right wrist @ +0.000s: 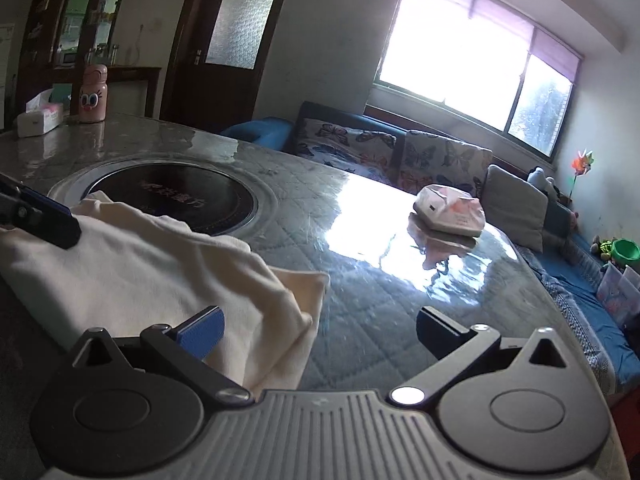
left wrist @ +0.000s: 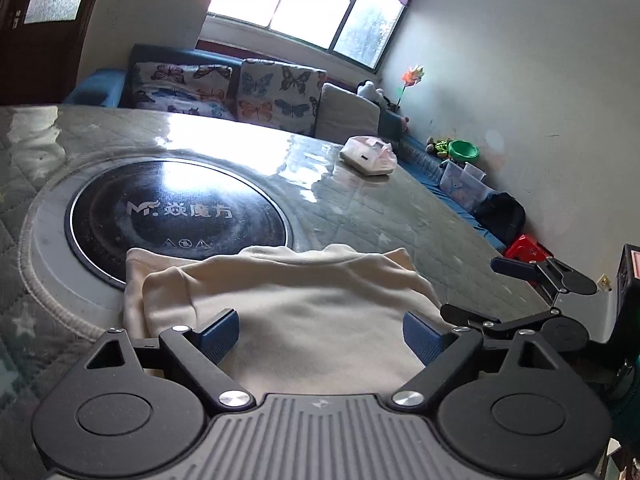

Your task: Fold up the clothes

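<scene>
A cream garment [left wrist: 296,296] lies folded on the glass-topped table, its far edge over the black round hob [left wrist: 176,216]. My left gripper [left wrist: 320,334] is open above the garment's near part, fingers wide apart with the cloth below them. My right gripper [right wrist: 320,332] is open at the garment's [right wrist: 152,264] right edge; its left finger [right wrist: 202,334] is over the cloth, its right finger over bare table. The right gripper also shows at the right of the left wrist view [left wrist: 532,292]. The left gripper's finger shows at the left of the right wrist view [right wrist: 44,220].
A pink-and-white tissue pack [left wrist: 370,156] lies on the table's far right [right wrist: 448,210]. A pink bottle [right wrist: 93,94] and a tissue box [right wrist: 40,118] stand at the far left. A sofa with butterfly cushions [left wrist: 224,88] is behind the table.
</scene>
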The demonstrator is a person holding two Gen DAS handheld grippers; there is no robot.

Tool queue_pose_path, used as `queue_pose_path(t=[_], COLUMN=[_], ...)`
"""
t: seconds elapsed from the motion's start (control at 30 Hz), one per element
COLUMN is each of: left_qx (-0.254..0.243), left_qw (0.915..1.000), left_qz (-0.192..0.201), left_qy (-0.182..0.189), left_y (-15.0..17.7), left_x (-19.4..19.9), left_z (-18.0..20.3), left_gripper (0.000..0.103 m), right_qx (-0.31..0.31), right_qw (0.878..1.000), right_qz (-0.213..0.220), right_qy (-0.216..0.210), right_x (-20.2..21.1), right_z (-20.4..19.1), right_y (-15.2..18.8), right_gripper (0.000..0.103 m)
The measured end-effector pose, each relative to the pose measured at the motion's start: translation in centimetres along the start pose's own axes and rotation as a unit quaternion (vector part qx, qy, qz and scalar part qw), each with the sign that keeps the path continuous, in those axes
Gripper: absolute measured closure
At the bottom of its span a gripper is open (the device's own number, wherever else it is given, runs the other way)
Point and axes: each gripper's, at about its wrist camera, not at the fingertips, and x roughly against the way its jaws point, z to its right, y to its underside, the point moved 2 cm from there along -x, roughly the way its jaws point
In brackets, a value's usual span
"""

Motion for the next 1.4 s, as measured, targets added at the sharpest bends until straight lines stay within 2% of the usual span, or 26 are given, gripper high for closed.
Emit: queue_pose_path(t=[0.2, 0.33, 0.53, 0.67, 0.93, 1.1, 1.27, 1.4], left_qx=[0.005, 0.018, 0.02, 0.026, 0.016, 0.026, 0.027, 0.053], left_qw=[0.9998, 0.9997, 0.9997, 0.9995, 0.9998, 0.9993, 0.9987, 0.9974], left_qz=[-0.012, -0.003, -0.003, -0.007, 0.005, -0.006, -0.012, -0.032], left_qy=[0.013, 0.016, -0.01, -0.014, 0.014, 0.027, 0.041, 0.037], left_y=[0.3, -0.3, -1.3, -1.5, -3.0, -3.6, -3.9, -3.9], left_x=[-0.8, -0.3, -1.0, -1.4, -1.7, -3.2, -4.3, -6.2], left_z=[-0.7, -0.9, -1.5, -2.0, -1.4, -1.3, -1.0, -1.8], left_gripper=[0.011, 0.011, 0.011, 0.011, 0.01, 0.01, 0.01, 0.01], right_qx=[0.016, 0.017, 0.021, 0.022, 0.026, 0.043, 0.027, 0.021], right_qw=[0.999, 0.999, 0.999, 0.999, 0.999, 0.997, 0.998, 0.998], right_qz=[-0.029, -0.03, -0.026, -0.048, -0.028, -0.051, -0.037, -0.049], right_qy=[-0.004, -0.013, 0.0, 0.004, -0.023, -0.032, -0.039, -0.043], right_x=[-2.3, -2.2, -4.3, -6.2, -6.4, -8.8, -8.2, -9.1], right_z=[-0.2, 0.1, 0.5, 0.4, -1.0, -2.1, -1.8, -1.6], right_y=[0.0, -0.7, -2.4, -2.2, -4.0, -3.7, -4.1, -3.7], right_gripper=[0.0, 0.0, 0.0, 0.0, 0.0, 0.0, 0.0, 0.0])
